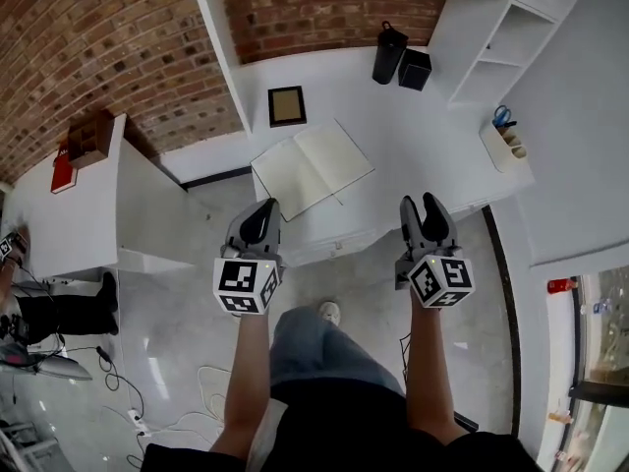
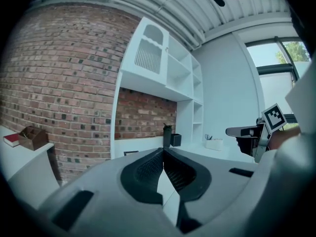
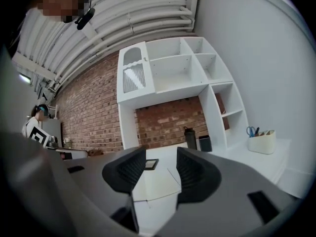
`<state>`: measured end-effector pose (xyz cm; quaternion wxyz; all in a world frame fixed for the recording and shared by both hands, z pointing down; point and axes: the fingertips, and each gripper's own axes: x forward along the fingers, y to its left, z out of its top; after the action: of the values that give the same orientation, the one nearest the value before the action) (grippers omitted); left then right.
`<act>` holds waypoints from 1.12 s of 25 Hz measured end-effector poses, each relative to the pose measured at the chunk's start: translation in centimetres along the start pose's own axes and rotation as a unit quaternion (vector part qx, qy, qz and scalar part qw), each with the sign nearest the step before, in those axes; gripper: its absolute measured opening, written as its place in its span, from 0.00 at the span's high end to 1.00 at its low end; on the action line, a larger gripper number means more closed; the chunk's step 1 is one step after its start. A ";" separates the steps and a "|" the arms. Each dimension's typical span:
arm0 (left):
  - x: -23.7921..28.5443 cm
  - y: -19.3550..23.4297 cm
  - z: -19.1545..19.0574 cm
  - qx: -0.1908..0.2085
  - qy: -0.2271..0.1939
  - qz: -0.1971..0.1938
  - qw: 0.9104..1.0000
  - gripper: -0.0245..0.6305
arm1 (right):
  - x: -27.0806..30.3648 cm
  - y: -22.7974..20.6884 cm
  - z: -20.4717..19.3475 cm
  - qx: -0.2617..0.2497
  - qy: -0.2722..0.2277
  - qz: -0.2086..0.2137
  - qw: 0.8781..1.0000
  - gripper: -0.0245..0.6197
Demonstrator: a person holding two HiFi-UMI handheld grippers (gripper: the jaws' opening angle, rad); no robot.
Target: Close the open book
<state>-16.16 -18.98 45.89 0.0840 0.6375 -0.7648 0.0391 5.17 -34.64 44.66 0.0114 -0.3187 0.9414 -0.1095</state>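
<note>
The open book (image 1: 313, 168) lies flat with blank white pages on the white desk (image 1: 423, 136), one corner near the desk's front edge. In the right gripper view the book (image 3: 154, 179) shows between the jaws. Both grippers hang in front of the desk, short of the book and apart from it. My left gripper (image 1: 261, 216) is below the book's left page, its jaws meeting at the tips with nothing held, as the left gripper (image 2: 163, 152) view confirms. My right gripper (image 1: 425, 207) is to the book's lower right, open and empty, a clear gap showing in the right gripper (image 3: 160, 158) view.
Behind the book stand a small picture frame (image 1: 287, 105), a black bottle (image 1: 388, 54) and a black box (image 1: 414, 69). A pen holder (image 1: 505, 144) sits at the desk's right. A side table (image 1: 69, 214) at left carries a red book (image 1: 63, 173). Another person (image 1: 25, 308) is at far left.
</note>
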 end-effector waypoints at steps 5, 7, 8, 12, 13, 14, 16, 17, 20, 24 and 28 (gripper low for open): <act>0.3 1.2 0.2 0.000 0.000 0.011 1.000 0.95 | 2.9 1.5 -0.2 -0.001 0.008 0.025 1.000 0.69; 0.6 1.5 0.4 0.001 0.001 0.011 1.000 0.95 | 3.7 1.9 0.0 -0.001 0.008 0.030 1.000 0.69; 0.7 1.7 0.6 0.002 0.001 0.011 1.000 0.95 | 4.1 2.1 0.2 -0.002 0.008 0.032 0.999 0.69; 1.0 2.3 1.3 0.008 0.000 0.010 1.000 0.95 | 5.5 2.4 0.4 -0.016 0.015 0.040 0.999 0.69; 1.0 2.5 1.4 0.007 -0.001 0.011 1.000 0.95 | 5.9 2.4 0.4 -0.024 0.019 0.043 0.999 0.69; 0.9 2.8 1.5 0.005 -0.002 0.013 1.000 0.95 | 6.4 2.6 0.4 -0.034 0.024 0.048 0.998 0.69; 0.8 3.3 1.5 0.001 -0.003 0.018 1.000 0.95 | 7.7 3.0 0.4 -0.059 0.035 0.065 0.996 0.69; 0.7 3.5 1.5 0.001 -0.002 0.019 1.000 0.95 | 8.5 3.2 0.4 -0.075 0.041 0.075 0.993 0.69; 0.4 3.9 1.0 -0.003 0.002 0.026 1.000 0.95 | 10.7 4.3 0.3 -0.140 0.067 0.118 0.981 0.69; -0.5 5.1 0.3 -0.010 0.005 0.042 0.999 0.95 | 13.6 7.3 -0.6 -0.238 0.105 0.192 0.946 0.69; -1.5 6.7 -0.8 -0.019 0.014 0.060 0.998 0.95 | 15.7 11.4 -3.0 -0.350 0.139 0.267 0.887 0.69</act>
<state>-22.36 -16.12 46.75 0.1041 0.5884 -0.8009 0.0387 -14.39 -34.67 45.93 -0.2027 -0.0198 0.9601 0.1916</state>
